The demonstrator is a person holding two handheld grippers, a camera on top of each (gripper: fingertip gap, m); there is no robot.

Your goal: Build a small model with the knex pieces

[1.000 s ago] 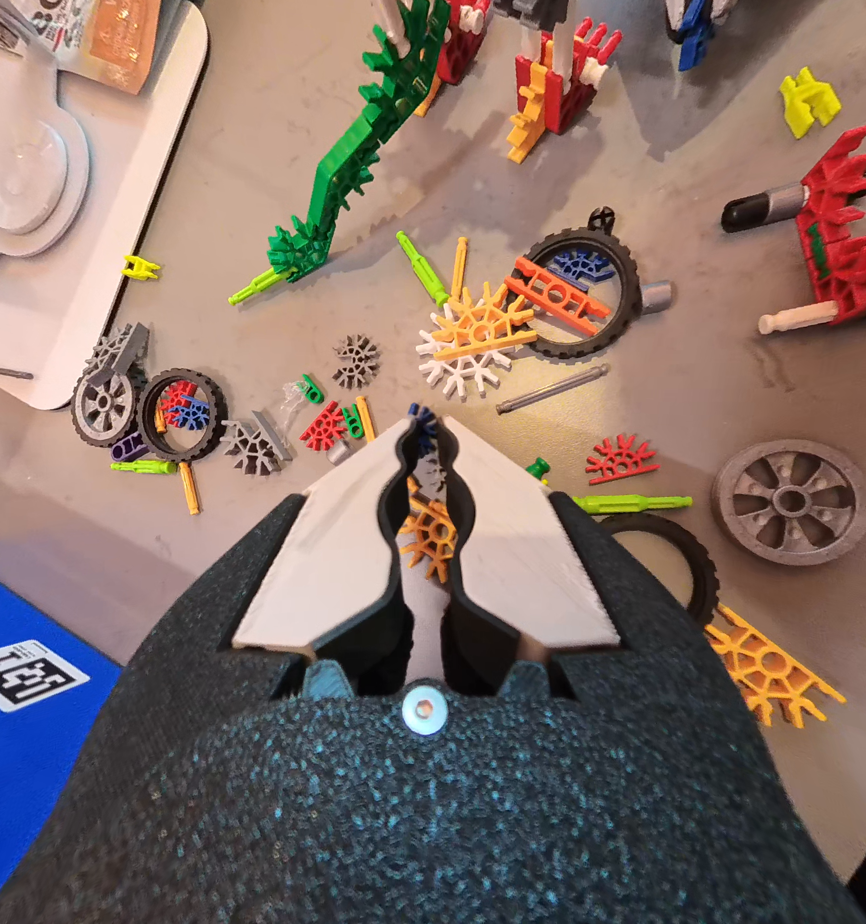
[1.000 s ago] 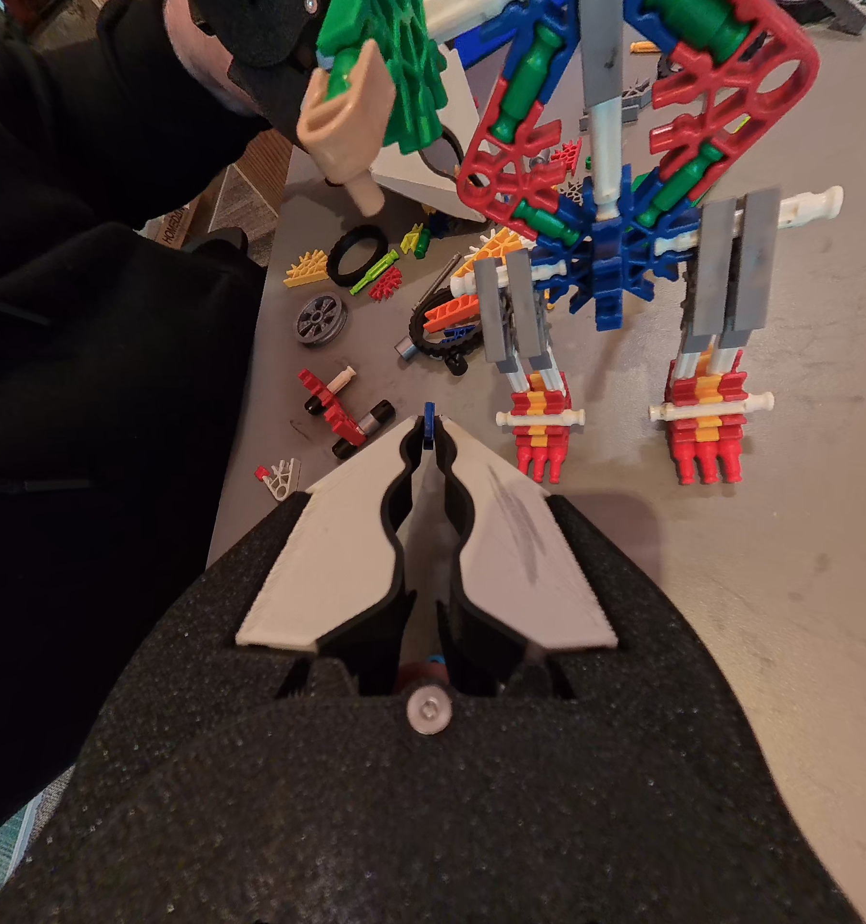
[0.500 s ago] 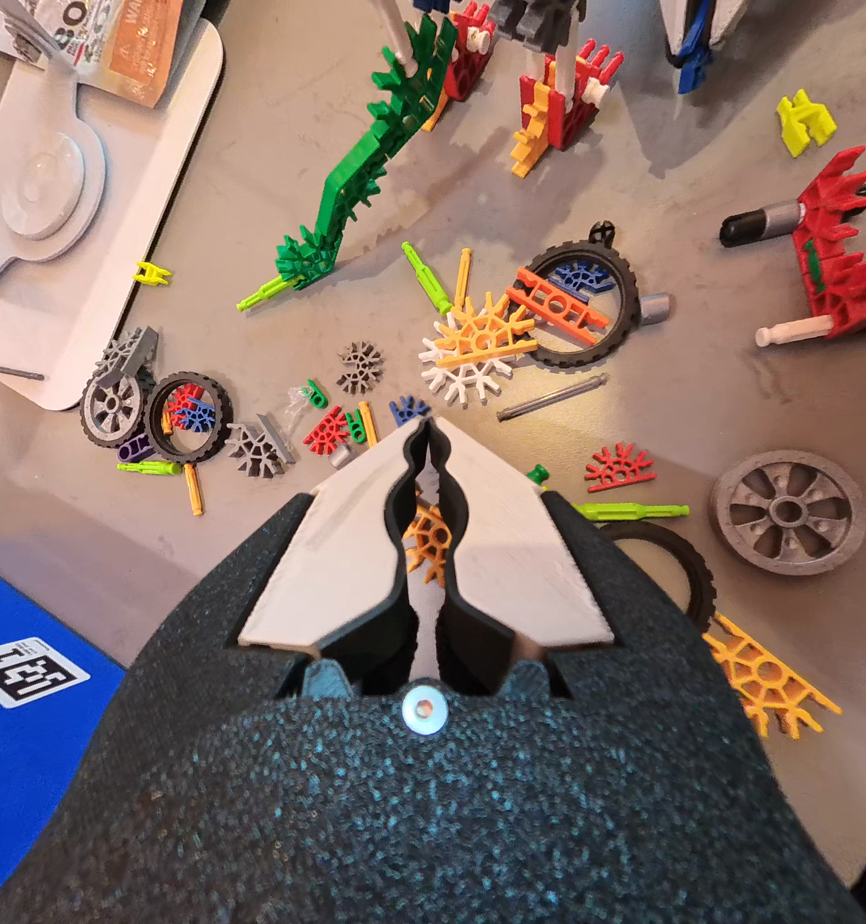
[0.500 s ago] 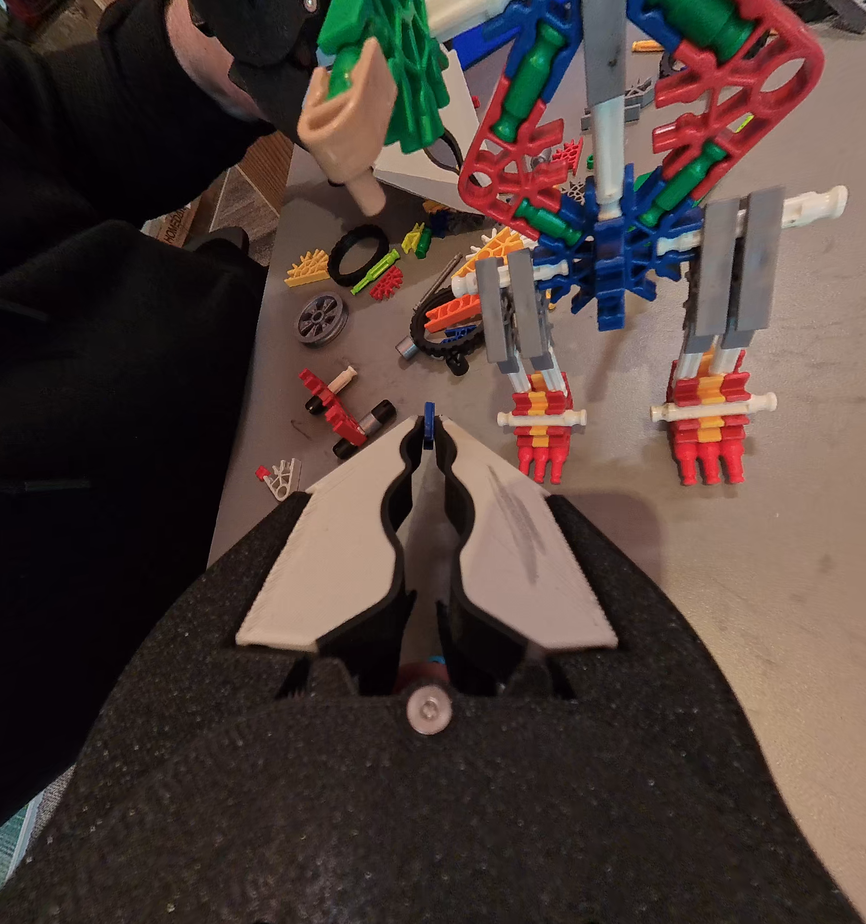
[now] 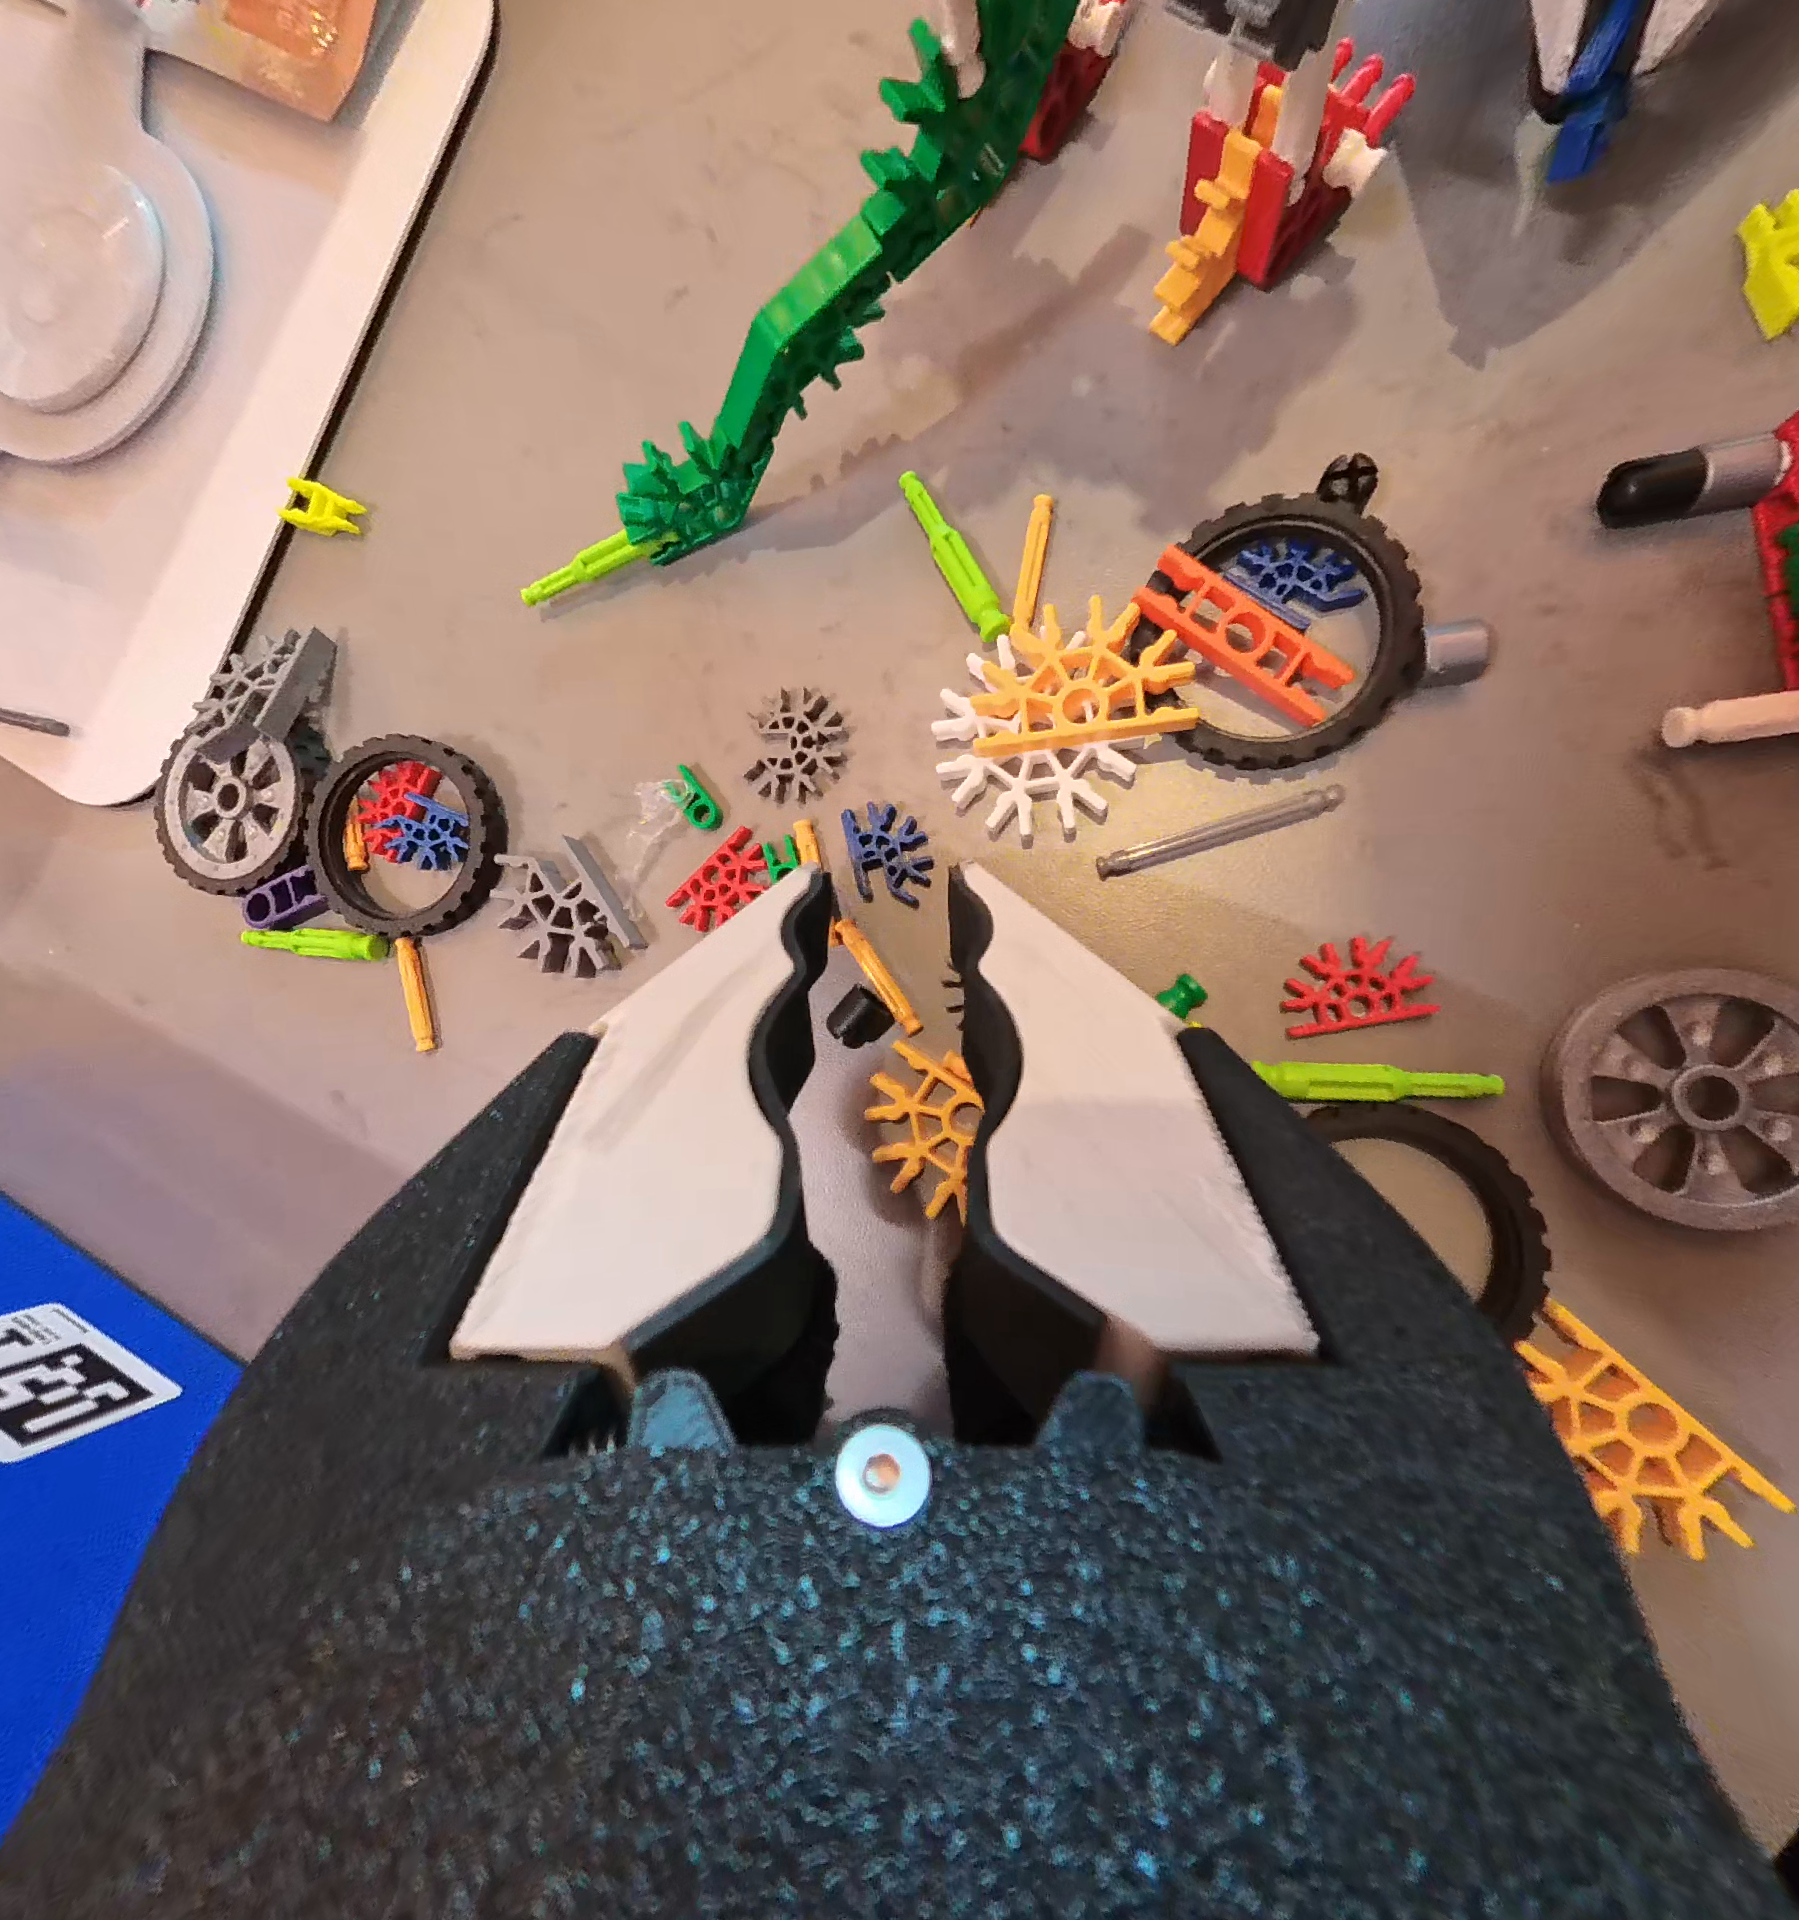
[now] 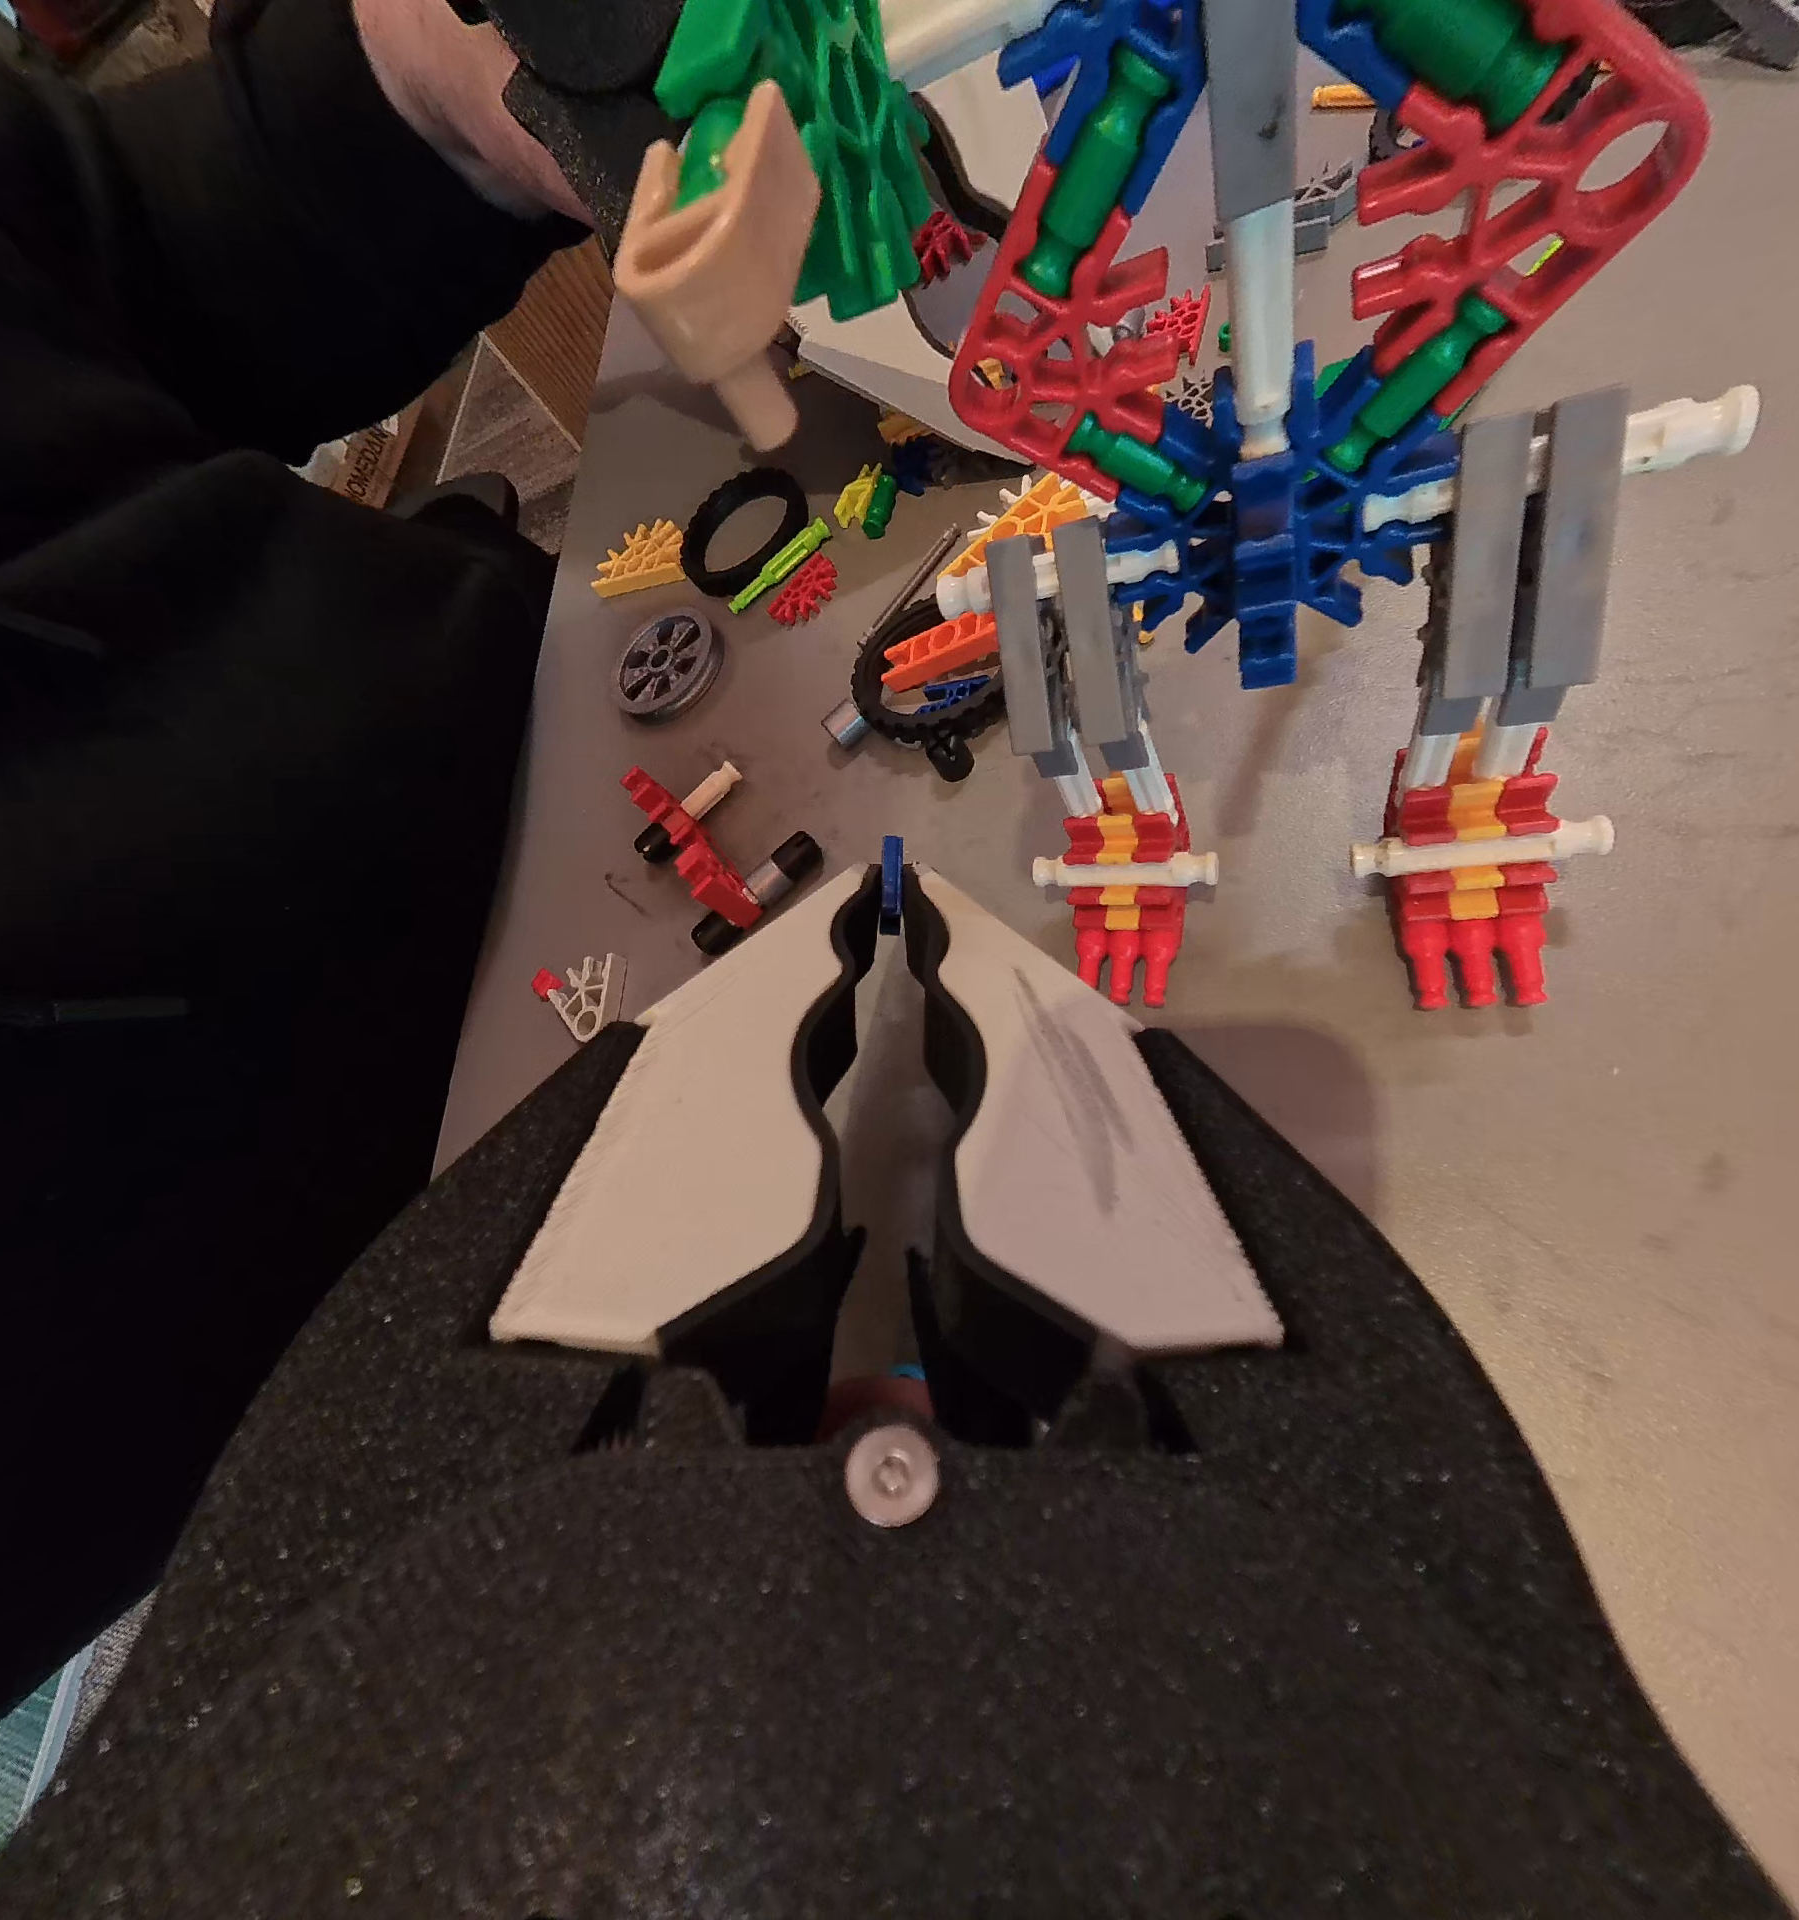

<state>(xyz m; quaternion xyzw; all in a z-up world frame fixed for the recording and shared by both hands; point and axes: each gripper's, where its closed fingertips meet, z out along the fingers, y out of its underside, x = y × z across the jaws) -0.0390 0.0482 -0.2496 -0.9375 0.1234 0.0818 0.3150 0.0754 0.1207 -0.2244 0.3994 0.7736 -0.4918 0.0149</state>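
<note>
The left gripper [image 5: 890, 894] points down at a grey table [image 5: 562, 312] with its jaws parted and nothing held. A blue snowflake connector [image 5: 884, 852] lies just beyond the fingertips. In the gap between the fingers show a short orange rod [image 5: 874, 971], a small black piece [image 5: 853, 1013] and an orange fan-shaped connector [image 5: 926, 1127]. Whether the tips touch the table cannot be told.

Loose parts are scattered around it. To the left lies a red connector [image 5: 718, 878]. To the far right a white snowflake connector [image 5: 1030, 769] sits under a yellow-orange one beside a black tyre [image 5: 1394, 623]. A grey wheel [image 5: 1705, 1101] lies at the right, and a green toothed chain [image 5: 822, 301] runs toward the far edge. A white board [image 5: 251, 416] occupies the far left corner.

The right gripper [image 6: 890, 894] is clamped on a thin blue piece [image 6: 891, 868], held edge-on and upright at its very tips. Just beyond it to the right stands a model figure [image 6: 1269, 540] with a blue hub, grey legs and a red-and-green frame. It is planted on two red-and-yellow feet [image 6: 1123, 894]. A small red assembly [image 6: 708, 842] lies near left of the tips, and a person's dark sleeve [image 6: 199, 727] fills the left side.
</note>
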